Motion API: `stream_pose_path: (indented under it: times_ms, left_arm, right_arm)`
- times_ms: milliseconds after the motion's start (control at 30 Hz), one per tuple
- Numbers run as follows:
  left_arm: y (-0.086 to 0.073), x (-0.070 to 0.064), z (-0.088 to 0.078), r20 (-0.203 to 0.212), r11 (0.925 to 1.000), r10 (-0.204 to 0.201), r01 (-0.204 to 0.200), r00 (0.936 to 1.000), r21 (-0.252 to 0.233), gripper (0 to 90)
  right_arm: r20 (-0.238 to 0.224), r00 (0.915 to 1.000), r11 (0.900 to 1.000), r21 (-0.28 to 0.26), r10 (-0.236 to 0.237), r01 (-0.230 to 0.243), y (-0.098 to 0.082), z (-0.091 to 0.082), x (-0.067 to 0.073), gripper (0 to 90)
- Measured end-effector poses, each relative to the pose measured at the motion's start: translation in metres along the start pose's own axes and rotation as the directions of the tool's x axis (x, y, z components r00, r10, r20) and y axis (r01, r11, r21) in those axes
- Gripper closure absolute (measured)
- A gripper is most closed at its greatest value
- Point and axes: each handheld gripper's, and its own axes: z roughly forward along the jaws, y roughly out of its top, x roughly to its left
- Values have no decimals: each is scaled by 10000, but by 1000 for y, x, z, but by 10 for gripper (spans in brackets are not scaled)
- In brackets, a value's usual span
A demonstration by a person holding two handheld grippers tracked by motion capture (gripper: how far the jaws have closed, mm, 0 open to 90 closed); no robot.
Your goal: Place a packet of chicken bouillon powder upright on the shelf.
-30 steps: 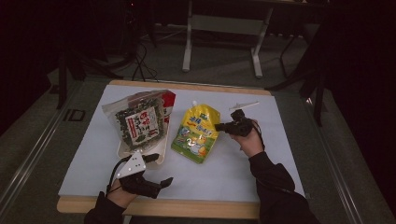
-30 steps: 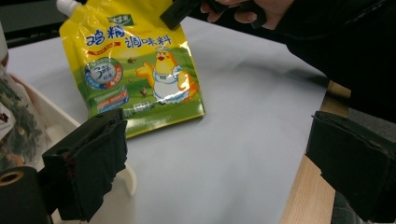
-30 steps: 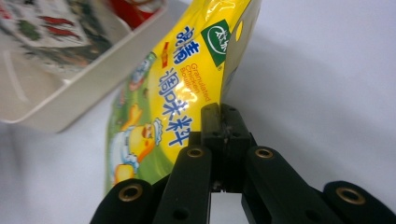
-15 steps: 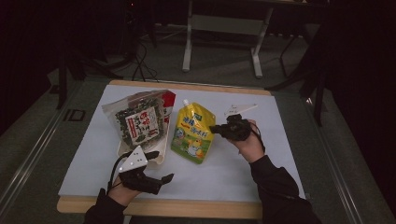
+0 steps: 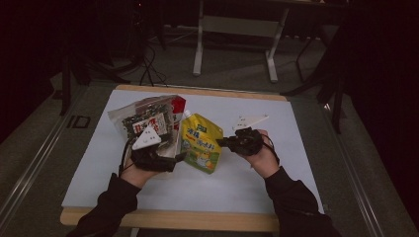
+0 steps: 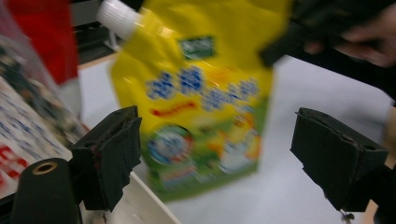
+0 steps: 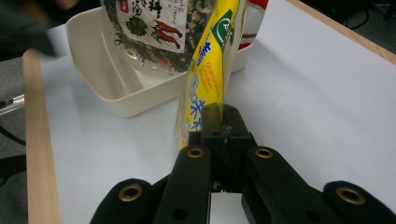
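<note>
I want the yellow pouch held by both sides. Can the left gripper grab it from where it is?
Probably yes. The left gripper has its fingers spread, and the yellow pouch hangs right in front of them with nothing between. The right gripper is pinching the pouch's other edge and holding it up.

The yellow spouted pouch [image 5: 200, 145] is a flat, flexible refill bag with a white screw cap [image 6: 116, 16] at one top corner, blue lettering, a green label patch and a green band with round pictures along its bottom. It hangs upright, lifted off the white desk [image 5: 257, 182], gripped at its right edge. It sits just beside the seaweed snack bag [image 5: 148, 121].
</note>
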Motion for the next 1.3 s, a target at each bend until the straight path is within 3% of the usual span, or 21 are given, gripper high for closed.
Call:
stream_pose_path:
  times_ms: [267,333,467,567,700,733,833,933,967,1000,1167,1300]
  left_arm:
    - [12,25,28,-318,9990,311,-300,9990,329,198]
    - [15,30,34,-178,9988,256,-248,9995,425,199]
    - [16,38,41,108,9973,552,-557,9984,484,234]
    - [17,42,46,537,9955,739,-769,9958,549,295]
    - [15,46,48,1067,9954,684,-750,9919,598,433]
    - [14,45,49,1061,9948,749,-817,9915,614,497]
    - [14,45,46,916,9924,1005,-1065,9907,621,556]
    - [13,46,42,821,9924,996,-1050,9916,643,691]
    - [13,46,40,688,9924,994,-1040,9927,665,691]
    - [13,46,39,616,9921,1019,-1060,9929,671,794]
    - [12,44,36,319,9893,1249,-1269,9917,719,900]
    - [11,42,35,504,9898,1268,-1297,9907,587,900]
  right_arm:
    - [-211,9995,9997,23,-227,228,0,-1,6,900]
    - [-288,9992,9997,20,-263,264,0,-1,8,900]
    - [-373,9989,9996,28,-296,297,0,-2,9,900]
    - [-426,9985,9994,28,-348,349,0,-2,11,900]
    - [-402,9984,9991,60,-407,410,-1,-2,10,900]
    - [-410,9985,9993,73,-363,366,-1,-2,9,900]
    - [-394,9987,9994,77,-323,326,-2,-2,8,900]
    - [-384,9989,9996,80,-265,268,-3,-2,7,900]
    - [-362,9990,9996,91,-273,277,-3,-2,7,900]
    - [-391,9991,9998,53,-172,174,-4,-2,5,900]
    - [-364,9993,10000,-18,-99,98,-4,-1,3,898]
    - [-503,9987,9999,13,127,-126,-6,5,-1,837]
